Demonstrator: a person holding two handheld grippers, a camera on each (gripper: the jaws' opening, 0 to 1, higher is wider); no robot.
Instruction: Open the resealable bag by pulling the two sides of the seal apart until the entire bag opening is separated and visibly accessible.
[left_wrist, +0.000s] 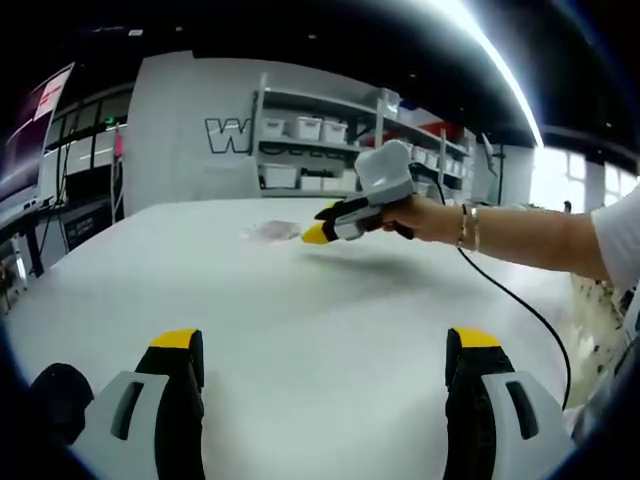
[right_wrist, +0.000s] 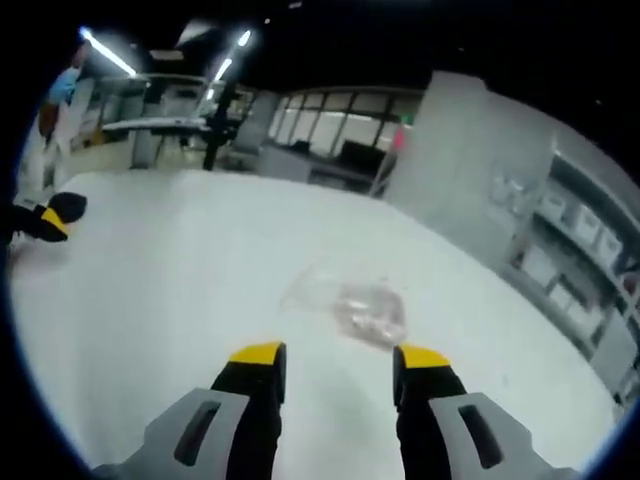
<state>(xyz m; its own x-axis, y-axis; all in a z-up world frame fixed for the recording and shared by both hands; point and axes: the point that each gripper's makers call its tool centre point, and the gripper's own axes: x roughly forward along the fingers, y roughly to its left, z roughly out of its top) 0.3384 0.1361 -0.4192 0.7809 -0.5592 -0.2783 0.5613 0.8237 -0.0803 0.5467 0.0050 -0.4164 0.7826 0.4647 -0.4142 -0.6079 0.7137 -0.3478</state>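
A clear resealable bag (right_wrist: 350, 303) with small pale contents lies flat on the white table (right_wrist: 170, 270), just beyond my right gripper (right_wrist: 335, 362), whose yellow-tipped jaws stand open a little short of it. In the left gripper view the same bag (left_wrist: 270, 231) shows far across the table, with the right gripper (left_wrist: 318, 232) held by a hand right beside it. My left gripper (left_wrist: 325, 352) is open near the table's front, far from the bag, with nothing between its jaws. The left gripper's tip (right_wrist: 52, 218) shows at the far left of the right gripper view.
Shelves with white bins (left_wrist: 310, 128) stand behind the table against a grey wall. A black cable (left_wrist: 520, 305) trails from the right gripper over the tabletop (left_wrist: 300, 320). The person's arm (left_wrist: 530, 238) with a bracelet reaches in from the right. Desks and windows (right_wrist: 320, 130) lie beyond the table.
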